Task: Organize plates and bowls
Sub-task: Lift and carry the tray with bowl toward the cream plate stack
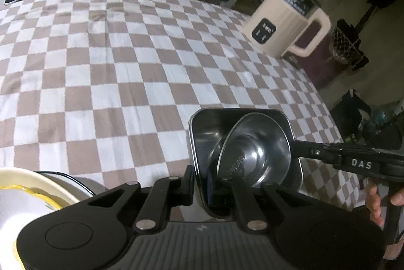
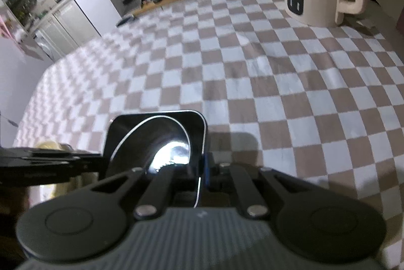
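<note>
Right now your left gripper (image 1: pixel 200 184) is clamped on the near-left rim of the square steel tray (image 1: pixel 202 128), low and centre in its frame: one finger sits outside the wall, the blue-padded one inside. Your right gripper (image 2: pixel 200 175) pinches the tray's (image 2: pixel 199 128) opposite rim in the same way, low centre in its own view. A round steel bowl (image 1: pixel 255 151) leans tilted inside the tray. The left view alone shows your right gripper (image 1: pixel 296 146) coming in from the right edge with your hand (image 1: pixel 376 204) below it, plus a yellow-rimmed plate (image 1: pixel 38 191) at lower left. The right view alone catches bright glare inside the bowl (image 2: pixel 169 151). Both show the beige jug (image 1: pixel 282 24) on the checked cloth (image 1: pixel 126 62).
</note>
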The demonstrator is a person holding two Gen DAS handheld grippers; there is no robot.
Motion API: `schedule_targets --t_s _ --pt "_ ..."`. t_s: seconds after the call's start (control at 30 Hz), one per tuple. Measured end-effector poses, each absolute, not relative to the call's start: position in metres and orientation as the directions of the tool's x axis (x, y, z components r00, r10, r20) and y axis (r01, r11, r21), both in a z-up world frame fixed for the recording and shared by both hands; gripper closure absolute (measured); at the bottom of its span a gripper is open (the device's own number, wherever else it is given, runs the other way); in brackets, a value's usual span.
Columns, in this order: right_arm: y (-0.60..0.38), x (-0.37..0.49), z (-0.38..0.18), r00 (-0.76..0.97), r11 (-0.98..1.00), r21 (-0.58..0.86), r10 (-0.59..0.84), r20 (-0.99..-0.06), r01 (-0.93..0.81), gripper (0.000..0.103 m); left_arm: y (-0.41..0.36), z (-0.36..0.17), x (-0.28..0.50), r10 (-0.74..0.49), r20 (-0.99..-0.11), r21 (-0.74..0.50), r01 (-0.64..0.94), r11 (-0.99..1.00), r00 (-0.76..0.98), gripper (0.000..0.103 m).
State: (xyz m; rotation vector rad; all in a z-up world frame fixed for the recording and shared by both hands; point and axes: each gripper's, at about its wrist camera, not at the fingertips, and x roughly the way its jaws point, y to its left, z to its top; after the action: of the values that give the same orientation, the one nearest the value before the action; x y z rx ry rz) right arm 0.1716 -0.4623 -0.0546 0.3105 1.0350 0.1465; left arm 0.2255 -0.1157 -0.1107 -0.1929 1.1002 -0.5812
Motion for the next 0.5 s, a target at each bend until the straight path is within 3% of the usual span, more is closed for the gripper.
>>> schedule_targets --t_s 0.5 --pt "-0.436 0.157 -0.012 0.62 0.875 0.479 0.414 -0.667 -0.07 0.096 -0.043 -0.055 0.21 -0.588 -0.67 -0.499 0.311 0.809 0.453 0.093"
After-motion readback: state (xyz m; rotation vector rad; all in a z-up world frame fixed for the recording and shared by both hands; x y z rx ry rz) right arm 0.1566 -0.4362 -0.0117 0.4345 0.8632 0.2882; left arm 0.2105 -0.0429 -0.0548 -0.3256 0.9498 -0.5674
